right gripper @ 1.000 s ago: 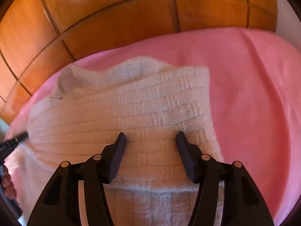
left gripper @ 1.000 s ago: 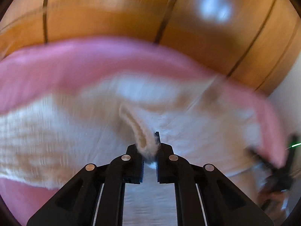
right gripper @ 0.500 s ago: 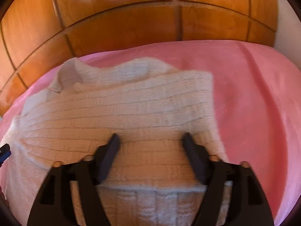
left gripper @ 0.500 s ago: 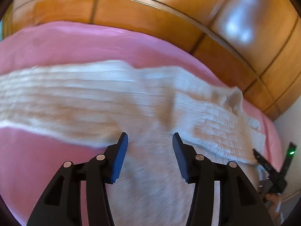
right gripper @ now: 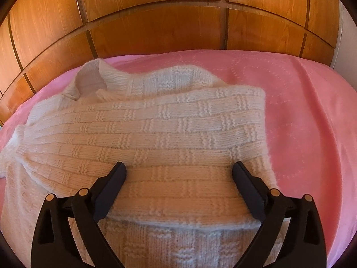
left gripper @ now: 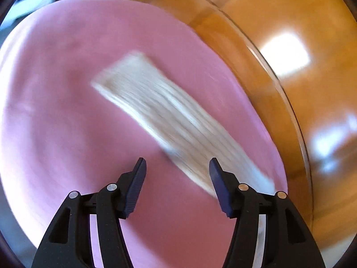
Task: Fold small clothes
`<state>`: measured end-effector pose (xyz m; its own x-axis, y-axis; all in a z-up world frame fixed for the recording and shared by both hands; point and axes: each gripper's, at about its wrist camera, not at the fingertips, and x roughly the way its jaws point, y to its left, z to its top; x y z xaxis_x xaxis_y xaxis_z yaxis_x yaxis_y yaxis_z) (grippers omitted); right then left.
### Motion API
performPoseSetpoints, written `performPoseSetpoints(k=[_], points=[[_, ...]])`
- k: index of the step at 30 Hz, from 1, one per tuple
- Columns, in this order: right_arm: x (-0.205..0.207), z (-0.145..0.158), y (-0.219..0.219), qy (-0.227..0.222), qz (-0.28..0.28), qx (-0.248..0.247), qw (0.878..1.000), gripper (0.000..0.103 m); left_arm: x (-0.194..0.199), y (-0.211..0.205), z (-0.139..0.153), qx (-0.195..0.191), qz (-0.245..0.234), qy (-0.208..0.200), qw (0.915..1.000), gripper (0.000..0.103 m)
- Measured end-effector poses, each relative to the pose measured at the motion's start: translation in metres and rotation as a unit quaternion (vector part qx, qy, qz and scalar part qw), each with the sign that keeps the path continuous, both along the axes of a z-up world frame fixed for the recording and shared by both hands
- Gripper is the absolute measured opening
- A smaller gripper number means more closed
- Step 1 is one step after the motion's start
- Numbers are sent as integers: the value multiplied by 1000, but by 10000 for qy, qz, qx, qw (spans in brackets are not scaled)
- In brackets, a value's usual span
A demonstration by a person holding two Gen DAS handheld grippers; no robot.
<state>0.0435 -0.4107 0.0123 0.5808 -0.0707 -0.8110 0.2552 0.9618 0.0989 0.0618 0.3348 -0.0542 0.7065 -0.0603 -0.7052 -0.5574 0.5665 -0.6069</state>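
Note:
A cream knitted sweater (right gripper: 156, 134) lies on the pink bedspread (right gripper: 301, 111), one sleeve folded across its body, the collar at the far left. My right gripper (right gripper: 178, 169) hovers over the folded sleeve, its jaws opening wide, nothing pinched between them. In the blurred left wrist view the sweater's other sleeve (left gripper: 169, 120) stretches out flat on the bedspread (left gripper: 67, 111). My left gripper (left gripper: 177, 167) sits just short of that sleeve's near part with jaws opening and nothing between them.
A wooden panelled headboard (right gripper: 156, 26) runs along the far side of the bed, also seen as the headboard (left gripper: 290, 44) at the right of the left wrist view. Pink bedspread spreads to the right of the sweater.
My left gripper let go of the knitted cloth, opened and swung away toward the outstretched sleeve. My right gripper opened wider above the folded sleeve and stayed in place.

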Motion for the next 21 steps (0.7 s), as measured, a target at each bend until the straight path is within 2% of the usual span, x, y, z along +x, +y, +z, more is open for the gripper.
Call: performPoseSetpoints(k=[4,8,10,11,12,14,16,17,20,21], points=[[0,0,0,7,-7,-13,10000,97,0,42,-8,-341,602,-10,9976,57],[2,0,1,15,-8,-38,10000,98,18,60,-17,-753,799,94,9939,58],[3,0,2,21,-9,-55,10000,98,28,60,-12,-677,744,144,9948,55],[4,0,2,23,-10,-61,10000,98,32,52,-10,-607,668,80,9959,36],[5,0,2,25,-9,-67,10000,98,40,48,-6,-483,453,84,9978,30],[5,-1,2,32,-8,-82,10000,98,51,33,2,-248,123,20,9996,8],[6,-1,3,29,-9,-84,10000,98,58,13,20,91,-182,-180,9996,8],[6,-1,3,27,-11,-81,10000,98,61,-3,31,100,-415,-377,9984,8],[7,-1,4,25,-14,-92,10000,98,74,-62,59,191,-1074,-806,9908,8],[6,-1,4,20,-18,-88,10000,98,76,-88,69,255,-1399,-969,9851,8]])
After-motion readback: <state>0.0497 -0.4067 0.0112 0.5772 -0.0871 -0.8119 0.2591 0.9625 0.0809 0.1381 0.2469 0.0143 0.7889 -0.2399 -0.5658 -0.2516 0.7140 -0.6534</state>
